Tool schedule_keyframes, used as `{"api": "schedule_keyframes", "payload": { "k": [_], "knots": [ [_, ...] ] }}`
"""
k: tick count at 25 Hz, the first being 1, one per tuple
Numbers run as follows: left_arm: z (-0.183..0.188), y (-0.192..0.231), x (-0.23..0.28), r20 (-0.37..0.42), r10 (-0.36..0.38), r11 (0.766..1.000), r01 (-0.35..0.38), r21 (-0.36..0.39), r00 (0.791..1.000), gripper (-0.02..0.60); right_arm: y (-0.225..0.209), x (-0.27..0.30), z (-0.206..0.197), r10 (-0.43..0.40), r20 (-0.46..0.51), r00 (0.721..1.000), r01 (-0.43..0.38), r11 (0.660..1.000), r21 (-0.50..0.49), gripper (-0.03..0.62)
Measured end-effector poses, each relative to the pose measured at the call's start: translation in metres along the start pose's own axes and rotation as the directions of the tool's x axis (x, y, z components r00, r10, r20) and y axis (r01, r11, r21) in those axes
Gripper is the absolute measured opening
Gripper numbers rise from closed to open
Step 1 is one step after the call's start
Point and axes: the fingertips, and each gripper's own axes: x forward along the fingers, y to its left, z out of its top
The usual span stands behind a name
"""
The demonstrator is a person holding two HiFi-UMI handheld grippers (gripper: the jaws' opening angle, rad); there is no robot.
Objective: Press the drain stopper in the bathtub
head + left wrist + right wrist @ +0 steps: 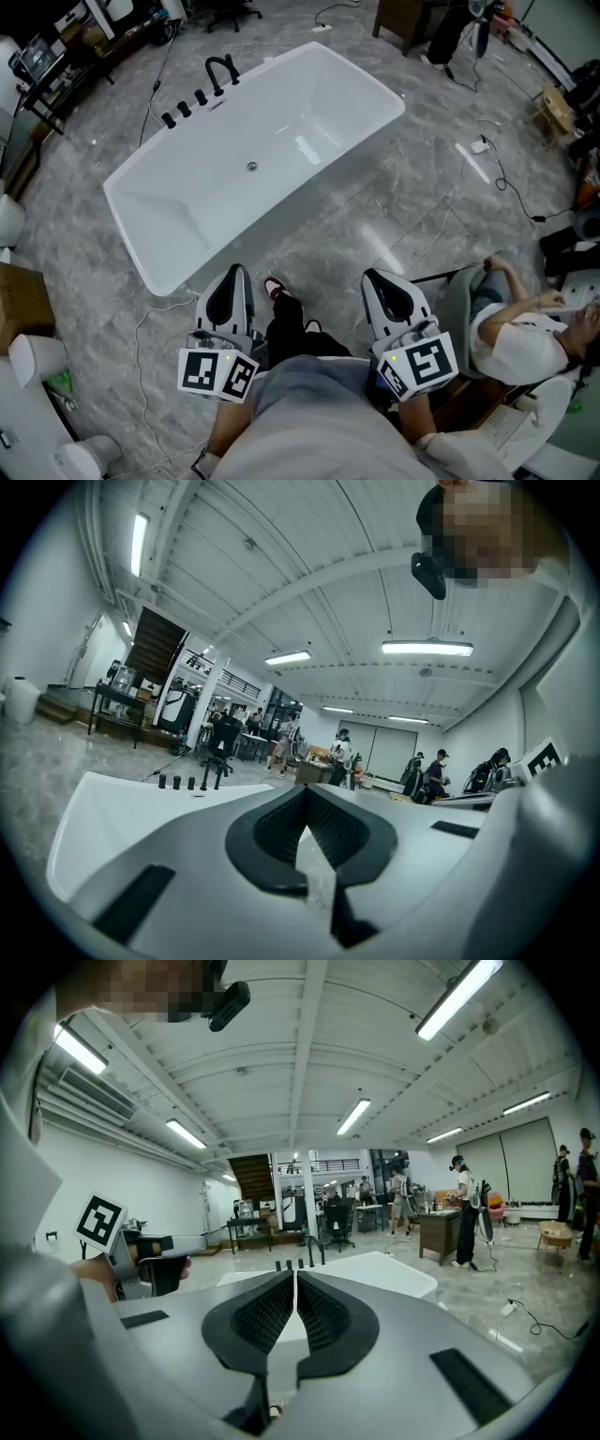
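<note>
Resting on grey marbled floor [394,216], white rectangular bathtub [319,94] holds round metal drain stopper [251,166]; left gripper [238,272], right gripper [372,276] before it: jaws closed, empty.

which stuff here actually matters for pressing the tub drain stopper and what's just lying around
For the job:
- white freestanding bathtub
- small round metal drain stopper on the tub floor
- left gripper and right gripper, both shut and empty

Just lying about:
- brown cardboard box
- white power strip with its cable on the grey floor
</note>
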Motion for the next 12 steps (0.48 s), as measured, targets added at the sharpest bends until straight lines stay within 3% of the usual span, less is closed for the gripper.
{"api": "schedule_keyframes", "payload": {
  "k": [12],
  "knots": [
    [-0.001, 0.031, 0.059, -0.021, 0.008, 1.0, -0.009, -0.027, 1.0, 0.005, -0.029, 0.058, 0.011, -0.003, -0.034, 0.999, 0.002, 1.0, -0.015, 0.02]
  ]
}}
